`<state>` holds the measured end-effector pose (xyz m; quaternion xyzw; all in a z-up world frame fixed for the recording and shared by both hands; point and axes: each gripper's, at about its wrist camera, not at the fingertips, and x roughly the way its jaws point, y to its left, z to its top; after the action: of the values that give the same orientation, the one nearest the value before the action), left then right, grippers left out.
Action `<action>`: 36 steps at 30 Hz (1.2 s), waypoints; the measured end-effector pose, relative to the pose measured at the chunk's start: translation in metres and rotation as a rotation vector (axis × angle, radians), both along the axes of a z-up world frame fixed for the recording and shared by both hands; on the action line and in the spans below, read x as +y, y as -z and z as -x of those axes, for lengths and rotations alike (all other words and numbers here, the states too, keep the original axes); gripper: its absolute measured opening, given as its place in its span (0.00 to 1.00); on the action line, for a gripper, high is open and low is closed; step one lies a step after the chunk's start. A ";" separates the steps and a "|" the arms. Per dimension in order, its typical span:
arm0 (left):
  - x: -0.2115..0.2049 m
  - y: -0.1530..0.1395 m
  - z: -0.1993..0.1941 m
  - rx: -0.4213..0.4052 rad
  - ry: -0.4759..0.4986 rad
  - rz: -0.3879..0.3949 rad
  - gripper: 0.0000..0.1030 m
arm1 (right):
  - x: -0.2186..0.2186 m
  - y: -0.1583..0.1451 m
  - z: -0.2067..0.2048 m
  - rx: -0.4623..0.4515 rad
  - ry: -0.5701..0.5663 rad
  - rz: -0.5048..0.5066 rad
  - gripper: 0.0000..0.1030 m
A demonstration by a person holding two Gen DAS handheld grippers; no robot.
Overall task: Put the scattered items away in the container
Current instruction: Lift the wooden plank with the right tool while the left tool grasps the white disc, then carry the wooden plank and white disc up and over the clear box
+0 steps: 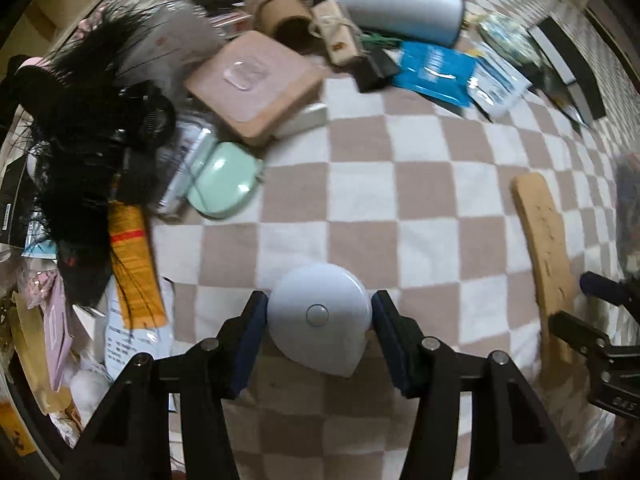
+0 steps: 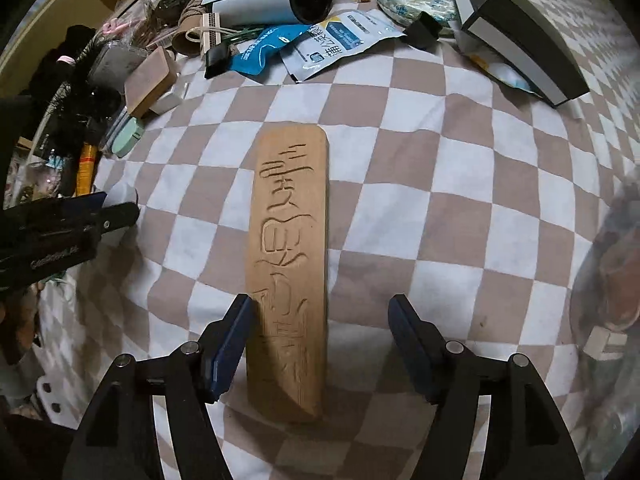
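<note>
The left gripper point(image 1: 319, 317) clamps the smooth, light white puck point(image 1: 319, 322). Beside it, the right gripper point(image 2: 320, 336) stands apart around the stiff carved wooden plank point(image 2: 289, 272); grip its 2 long edges.

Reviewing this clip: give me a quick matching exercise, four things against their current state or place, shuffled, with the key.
Things:
1. round white tape measure
2. carved wooden plank
3. mint green case
4. blue packet

States or places:
A. lies flat on the checked cloth, one end between open jaws
B. clamped between the pads of the left gripper
C. in the far row of clutter, next to a white packet
D. at the edge of the pile on the left, below a tan square box

Pairs: 1-B, 2-A, 3-D, 4-C. The open jaws belong to the right gripper.
</note>
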<state>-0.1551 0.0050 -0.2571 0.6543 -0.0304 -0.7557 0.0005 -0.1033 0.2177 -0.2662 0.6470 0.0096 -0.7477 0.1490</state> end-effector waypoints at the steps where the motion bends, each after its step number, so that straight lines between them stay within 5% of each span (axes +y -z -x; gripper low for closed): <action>1: 0.002 0.000 -0.001 -0.004 0.006 -0.005 0.52 | -0.001 -0.001 -0.001 0.016 -0.003 -0.009 0.68; 11: 0.002 0.003 -0.002 -0.007 0.014 0.004 0.52 | -0.014 0.005 -0.014 0.162 -0.043 -0.038 0.68; 17: 0.001 0.006 0.005 -0.004 0.009 0.020 0.52 | -0.026 0.016 -0.019 0.156 -0.161 -0.092 0.99; 24: 0.000 0.010 0.009 -0.001 0.003 0.033 0.52 | -0.025 0.016 -0.015 0.154 -0.117 -0.102 1.00; 27: -0.001 0.012 0.011 -0.003 0.001 0.042 0.55 | -0.023 0.013 -0.014 0.160 -0.091 -0.104 0.93; 30: -0.004 0.014 0.013 -0.006 -0.008 0.050 0.65 | -0.021 0.008 -0.011 0.176 -0.080 -0.099 0.74; 36: -0.014 0.019 0.015 -0.014 -0.035 0.028 0.65 | -0.016 0.001 -0.003 0.168 -0.027 -0.083 0.42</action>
<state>-0.1697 -0.0086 -0.2759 0.6598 -0.0292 -0.7505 0.0227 -0.1004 0.2021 -0.2668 0.5874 0.0617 -0.7962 0.1309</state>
